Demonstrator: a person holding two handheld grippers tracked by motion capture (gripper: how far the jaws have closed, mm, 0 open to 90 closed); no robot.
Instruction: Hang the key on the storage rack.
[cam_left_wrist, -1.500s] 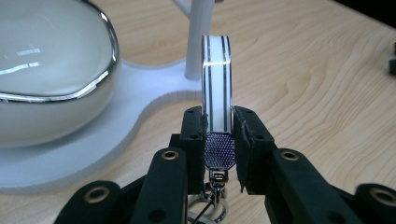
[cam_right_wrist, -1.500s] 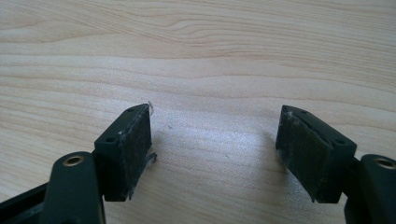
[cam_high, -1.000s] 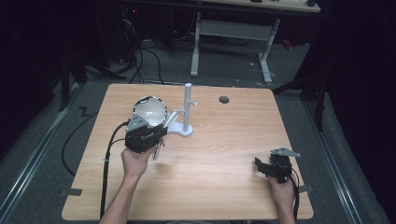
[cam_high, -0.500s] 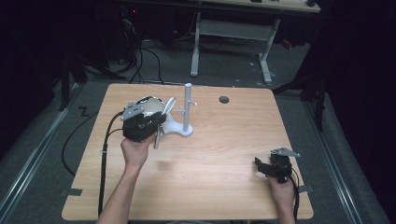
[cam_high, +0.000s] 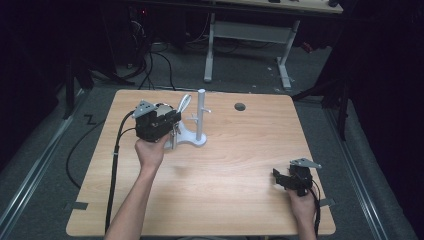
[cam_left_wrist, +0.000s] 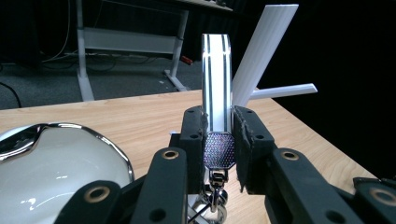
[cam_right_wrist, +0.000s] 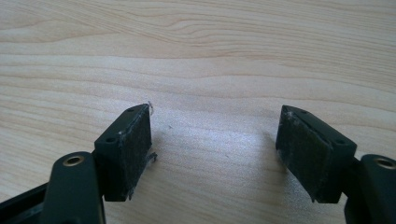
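1. A shiny silver headband with dark stripes (cam_left_wrist: 216, 84), joined to white glossy earcups, is clamped between the pads of the left gripper (cam_left_wrist: 218, 140); the band is seen standing upright between the jaws.
2. In the high view, the left gripper (cam_high: 167, 127) is held above the light wooden worktop (cam_high: 240, 165), just beside the white plastic stand with an upright post and side pegs (cam_high: 199, 122).
3. One white glossy earcup with a chrome rim (cam_left_wrist: 56, 172) is seen low at the left of the left gripper view.
4. The right gripper (cam_right_wrist: 215, 149) is held wide apart, nothing between its jaws, low over bare wood.
5. In the high view, the right gripper (cam_high: 285, 181) is found near the worktop's front right corner, well apart from the stand.
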